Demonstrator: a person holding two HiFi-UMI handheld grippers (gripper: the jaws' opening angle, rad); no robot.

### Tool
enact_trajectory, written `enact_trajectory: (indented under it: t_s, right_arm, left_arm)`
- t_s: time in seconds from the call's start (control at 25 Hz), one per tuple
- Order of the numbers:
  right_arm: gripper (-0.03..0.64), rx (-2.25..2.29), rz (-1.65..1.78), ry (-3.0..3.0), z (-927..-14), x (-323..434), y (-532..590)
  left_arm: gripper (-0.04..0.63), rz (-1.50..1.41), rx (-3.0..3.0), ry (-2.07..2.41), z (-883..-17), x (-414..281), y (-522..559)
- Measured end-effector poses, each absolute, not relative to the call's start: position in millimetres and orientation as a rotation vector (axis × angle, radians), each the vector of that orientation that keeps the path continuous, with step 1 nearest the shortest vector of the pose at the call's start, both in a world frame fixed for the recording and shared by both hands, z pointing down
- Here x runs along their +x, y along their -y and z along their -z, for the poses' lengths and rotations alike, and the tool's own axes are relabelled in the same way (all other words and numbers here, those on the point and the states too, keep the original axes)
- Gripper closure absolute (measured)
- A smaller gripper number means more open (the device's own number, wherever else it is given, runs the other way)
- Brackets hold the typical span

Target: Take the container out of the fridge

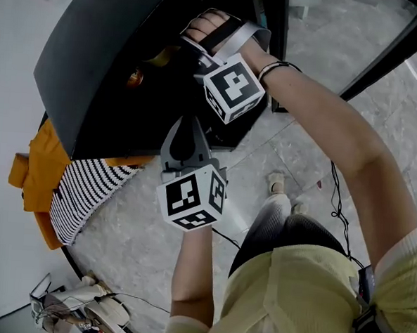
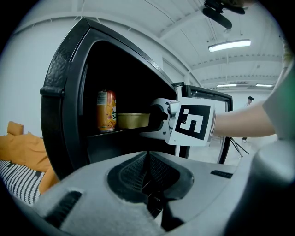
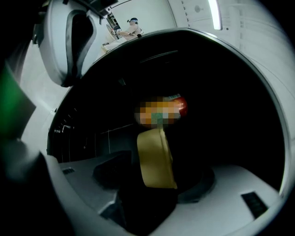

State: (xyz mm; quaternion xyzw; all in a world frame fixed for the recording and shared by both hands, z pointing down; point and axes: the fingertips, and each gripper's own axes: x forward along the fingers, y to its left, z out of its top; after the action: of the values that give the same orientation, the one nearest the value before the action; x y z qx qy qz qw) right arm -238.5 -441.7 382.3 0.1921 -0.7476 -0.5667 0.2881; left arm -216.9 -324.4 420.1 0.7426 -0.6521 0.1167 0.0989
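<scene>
A shallow yellow container (image 3: pixel 156 159) sits on a shelf inside the black fridge (image 2: pixel 64 92), next to an orange drink can (image 2: pixel 106 110). My right gripper (image 3: pixel 159 169) reaches into the fridge and is open, one jaw on each side of the container (image 2: pixel 132 120) with a small gap at each pad. From the head view, the right gripper (image 1: pixel 175 51) is deep in the dark opening. My left gripper (image 1: pixel 188 126) hangs outside, below the fridge front. It is shut, with nothing between its pads (image 2: pixel 147 177).
The open fridge door (image 2: pixel 221 99) stands to the right of my right arm. An orange cushion (image 1: pixel 35 173) and a striped cloth (image 1: pixel 87 190) lie left of the fridge. A black cable (image 1: pixel 337 198) runs over the tiled floor, and some gear (image 1: pixel 80 306) sits at the lower left.
</scene>
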Motion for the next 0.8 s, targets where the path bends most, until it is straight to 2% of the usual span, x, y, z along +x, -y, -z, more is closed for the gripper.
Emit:
enact_trajectory:
  t_s: [0.48, 0.6, 0.8]
  right_arm:
    - [0.356, 0.554, 1.561, 1.896, -378.1, -244.7, 446.7]
    - [0.413, 0.542, 1.592, 1.896, -376.4, -240.6, 440.5]
    - [0.436, 0.515, 1.593, 1.892, -380.1, -232.4, 433.6]
  left_arm:
    - [0.571, -0.343, 2.2, 1.96, -417.7, -218.7, 332.6]
    - [0.571, -0.349, 2.203, 1.963, -417.4, -220.3, 332.6]
    - [0.571, -0.354, 2.206, 1.961, -418.0, -219.7, 335.0]
